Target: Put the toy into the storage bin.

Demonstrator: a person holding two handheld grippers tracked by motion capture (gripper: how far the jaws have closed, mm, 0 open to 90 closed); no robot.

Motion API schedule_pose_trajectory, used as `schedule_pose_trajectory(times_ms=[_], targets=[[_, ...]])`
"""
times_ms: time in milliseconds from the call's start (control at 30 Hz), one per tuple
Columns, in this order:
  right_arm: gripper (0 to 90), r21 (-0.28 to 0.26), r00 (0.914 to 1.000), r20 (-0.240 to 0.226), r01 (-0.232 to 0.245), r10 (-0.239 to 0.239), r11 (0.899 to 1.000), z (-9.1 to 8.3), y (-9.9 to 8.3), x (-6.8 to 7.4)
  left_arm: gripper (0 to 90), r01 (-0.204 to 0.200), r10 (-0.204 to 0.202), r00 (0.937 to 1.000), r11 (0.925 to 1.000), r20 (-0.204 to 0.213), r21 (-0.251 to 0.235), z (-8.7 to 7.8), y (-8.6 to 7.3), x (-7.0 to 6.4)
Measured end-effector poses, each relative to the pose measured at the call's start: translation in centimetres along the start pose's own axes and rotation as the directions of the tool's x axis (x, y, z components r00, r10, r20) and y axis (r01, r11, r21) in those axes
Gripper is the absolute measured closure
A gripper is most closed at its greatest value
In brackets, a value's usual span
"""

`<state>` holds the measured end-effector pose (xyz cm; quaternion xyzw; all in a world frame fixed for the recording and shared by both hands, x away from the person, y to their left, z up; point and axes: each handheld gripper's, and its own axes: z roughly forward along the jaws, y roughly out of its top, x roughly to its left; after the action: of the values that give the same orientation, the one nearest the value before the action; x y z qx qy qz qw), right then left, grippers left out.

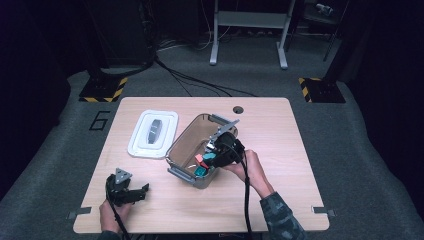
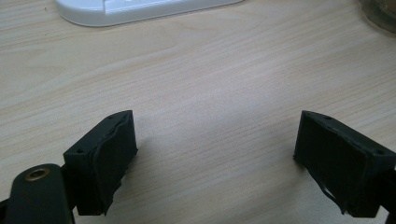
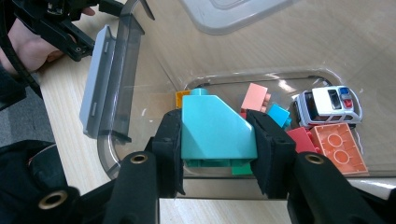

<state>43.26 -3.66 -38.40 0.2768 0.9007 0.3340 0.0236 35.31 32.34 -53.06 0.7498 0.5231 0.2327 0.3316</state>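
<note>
Teal block point(image 3: 215, 126) pinched by right gripper point(image 3: 215, 154) over bin point(image 1: 186, 134) at frame centre | toy car point(image 3: 329, 106), bricks inside | left gripper point(image 2: 215, 163) jaws spread, lower left, bare tabletop point(image 2: 219, 88) around | lid point(image 1: 152, 133) left of bin.

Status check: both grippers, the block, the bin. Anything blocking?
Right hand-held gripper shut on turquoise block, over open bin. Left hand-held gripper open, empty, low over bare table. Lid off, lying beside bin. Nothing in the way.

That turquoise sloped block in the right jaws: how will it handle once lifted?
The turquoise block looks like rigid plastic, so probably stiff and light. Its smooth, glossy faces may slip, though the right gripper clamps its flat sides.
</note>
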Motion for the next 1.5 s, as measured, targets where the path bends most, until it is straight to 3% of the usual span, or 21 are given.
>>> schedule_pose_trajectory(times_ms=[333, 467, 633, 667, 700, 933, 1167, 1267, 1500], targets=[[56.2, 0.007, 0.9996, -0.014, 0.023, -0.023, 1.0, 0.0, -0.5, 0.1, 12.6, 0.0, 0.0, 1.0, 1.0, 0.0, 0.0, 0.0, 0.0, 0.0], [39.4, 0.005, 0.9999, -0.006, 0.016, -0.016, 1.0, -0.2, -0.6, 0.2, 12.6, 0.001, -0.001, 1.0, 1.0, 0.001, 0.001, 0.0, 0.0, 0.0], [20.6, -0.052, 0.9997, 0.023, -0.004, 0.005, 0.999, -1.2, -0.9, -0.1, 12.6, 0.001, -0.001, 1.0, 1.0, 0.001, 0.0, 0.0, 0.0, 0.0], [20.6, -0.052, 0.9997, 0.023, -0.004, 0.005, 0.999, -1.2, -0.9, -0.1, 12.6, 0.001, -0.001, 1.0, 1.0, 0.001, 0.0, 0.0, 0.0, 0.0], [15.4, -0.081, 0.999, 0.035, -0.024, 0.027, 0.996, -1.7, -1.2, -0.3, 12.6, 0.001, -0.001, 1.0, 1.0, 0.0, -0.001, 0.0, 0.0, 0.0], [8.1, -0.146, 0.9957, 0.071, -0.049, 0.059, 0.988, -3.3, -2.7, -1.2, 12.6, 0.001, -0.001, 1.0, 1.0, 0.0, 0.001, 0.0, 0.0, 0.0], [2.7, -0.174, 0.9911, 0.099, -0.071, 0.089, 0.982, -4.0, -4.6, -1.9, 12.6, 0.001, -0.001, 1.0, 1.0, 0.001, 0.001, 0.0, 0.0, 0.0], [1.0, -0.183, 0.9865, 0.11, -0.1, 0.121, 0.978, -4.3, -5.8, -2.4, 12.6, 0.001, -0.001, 1.0, 1.0, 0.0, -0.001, 0.0, 0.0, 0.0], [0.1, -0.192, 0.9657, 0.168, -0.165, 0.198, 0.967, -4.6, -9.1, -3.9, 12.7, 0.008, -0.008, 1.0, 1.0, -0.001, -0.003, 0.0, 0.0, 0.0]])
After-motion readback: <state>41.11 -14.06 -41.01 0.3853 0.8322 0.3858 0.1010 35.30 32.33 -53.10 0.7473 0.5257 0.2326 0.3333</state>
